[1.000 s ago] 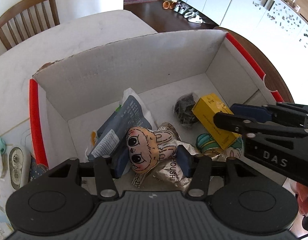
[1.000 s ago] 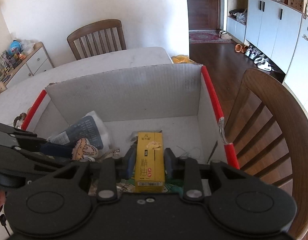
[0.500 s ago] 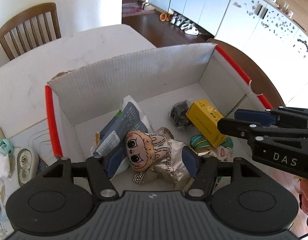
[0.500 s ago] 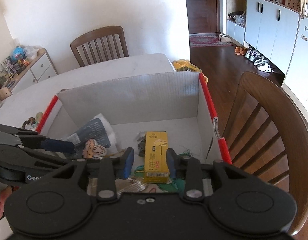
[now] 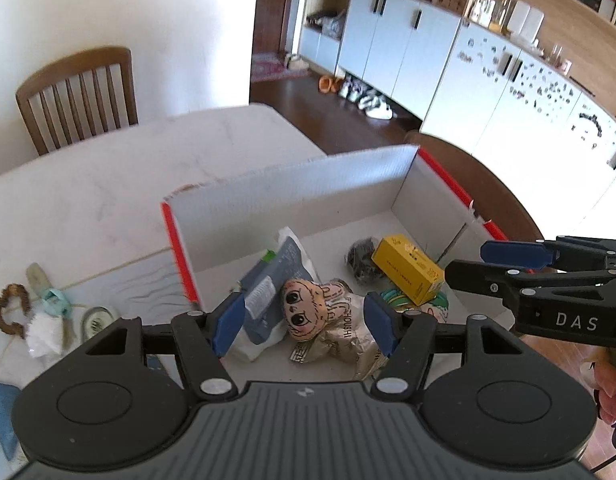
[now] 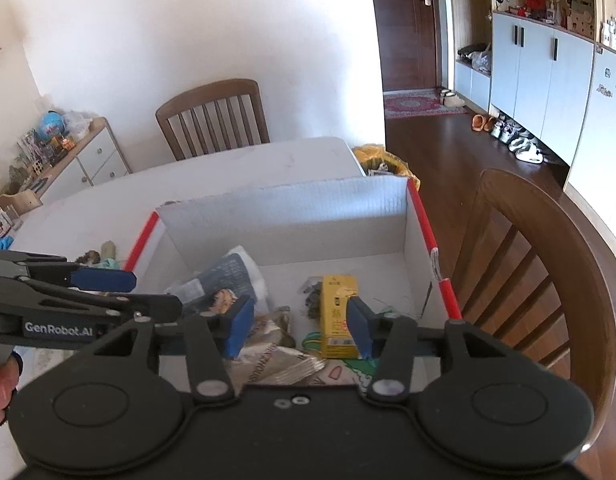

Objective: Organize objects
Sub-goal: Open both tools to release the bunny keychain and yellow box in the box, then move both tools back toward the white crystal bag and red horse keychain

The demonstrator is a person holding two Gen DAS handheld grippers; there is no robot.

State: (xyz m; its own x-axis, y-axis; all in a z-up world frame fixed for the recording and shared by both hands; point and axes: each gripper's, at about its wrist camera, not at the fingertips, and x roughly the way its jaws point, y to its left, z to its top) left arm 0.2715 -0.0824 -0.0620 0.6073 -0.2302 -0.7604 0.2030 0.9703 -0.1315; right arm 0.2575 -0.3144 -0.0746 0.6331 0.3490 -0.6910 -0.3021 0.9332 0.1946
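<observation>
Retreat is seen: both grippers have been raised from the cardboard box (image 5: 291, 178) since a second ago. The left gripper (image 5: 303, 320) and right gripper (image 6: 299, 326) are held wide apart and empty, with the plush doll (image 5: 303, 312) and yellow carton (image 6: 338, 316) left inside at 12 o'clock, so both placements are judged done.

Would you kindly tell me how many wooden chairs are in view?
2: one chair at the table's far side by the wall, another chair right of the box. Others may be hidden.

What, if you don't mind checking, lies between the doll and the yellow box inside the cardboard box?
In the left wrist view, a crinkled silver foil packet fills the gap between the doll and the yellow box, spreading beneath the doll.
</observation>
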